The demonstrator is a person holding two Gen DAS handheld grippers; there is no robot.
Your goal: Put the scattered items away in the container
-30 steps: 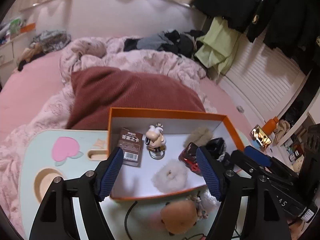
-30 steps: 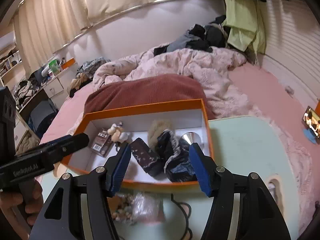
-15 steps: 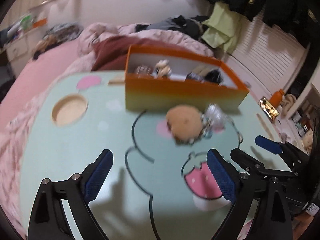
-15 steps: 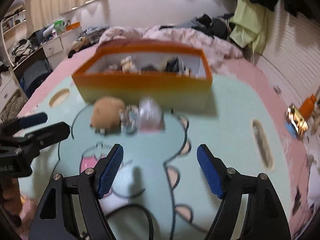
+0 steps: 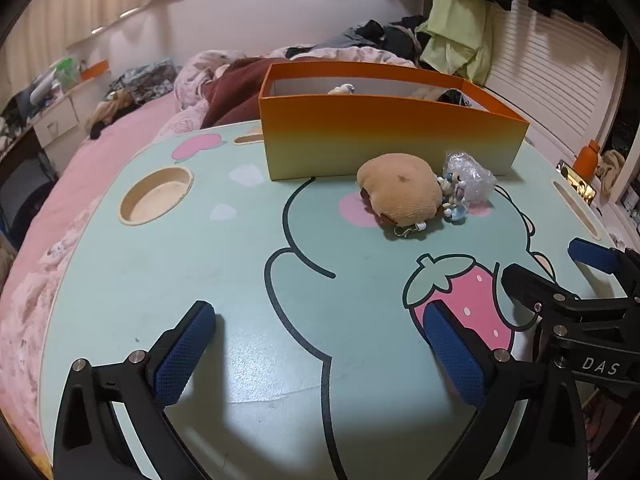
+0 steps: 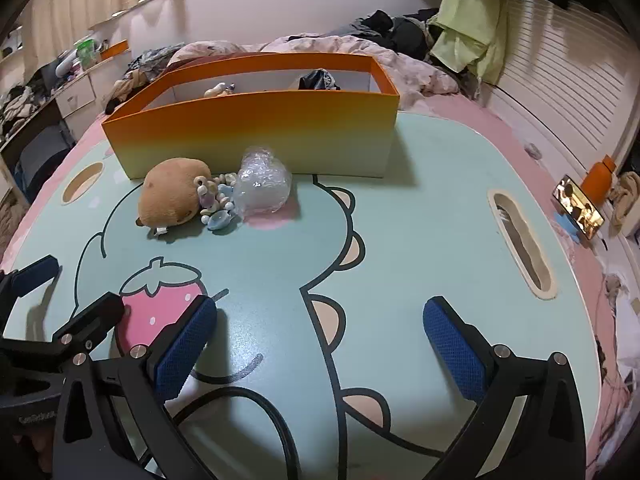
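An orange box stands at the far side of the mint lap table, with small items inside showing above its rim. In front of it lie a tan plush toy, a beaded trinket and a clear bubble-wrap bag. My left gripper is open and empty, low over the table's near side. My right gripper is open and empty, beside the left one; it also shows in the left wrist view.
A round cup recess is on the table's left, a slot on its right. A black cable lies near the front edge. A bed with pink bedding surrounds the table. A phone and orange bottle are at right.
Both grippers have pulled back from above the box and dropped low to the table's near side. The views now look at the box's front wall instead of down into it.
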